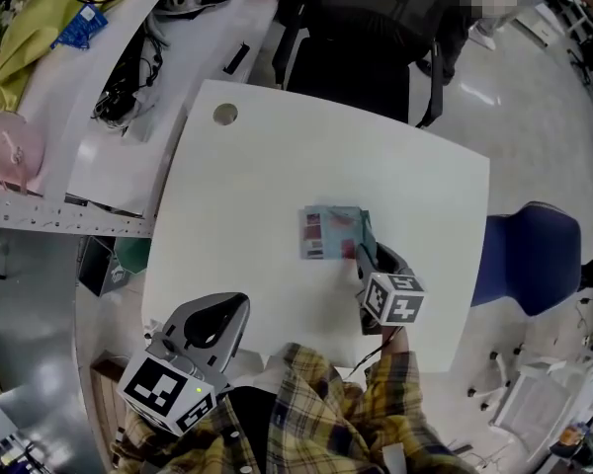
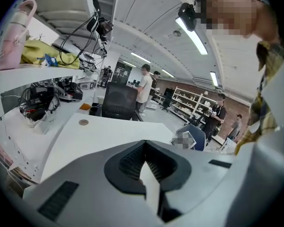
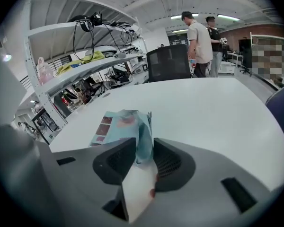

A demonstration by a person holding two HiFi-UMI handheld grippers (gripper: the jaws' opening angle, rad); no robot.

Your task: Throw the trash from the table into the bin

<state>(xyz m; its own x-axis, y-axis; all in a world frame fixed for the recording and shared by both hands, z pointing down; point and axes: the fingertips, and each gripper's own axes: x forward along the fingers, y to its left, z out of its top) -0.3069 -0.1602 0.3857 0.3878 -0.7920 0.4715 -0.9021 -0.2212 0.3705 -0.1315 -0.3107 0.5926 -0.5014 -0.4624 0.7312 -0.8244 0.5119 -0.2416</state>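
The teal wrapper (image 1: 331, 232) lies flat near the middle of the white table (image 1: 277, 156), the only piece of trash you can see there. Its near edge is turned up, and your right gripper (image 1: 368, 255) has that raised flap between its fingers. In the right gripper view the fingers pinch the flap from both sides while the rest of the wrapper rests on the table.

Your left gripper (image 1: 217, 319) hangs back by the table's near edge, well apart from the wrapper. Its fingers are pressed together at the tips with nothing between them.

So you are, by my reading, at the very start. The grasp looks made, but nothing has been lifted or thrown away yet. The lift, the carry and the drop are all left to do. No bin shows plainly in any view, so you will have to find it off the table.
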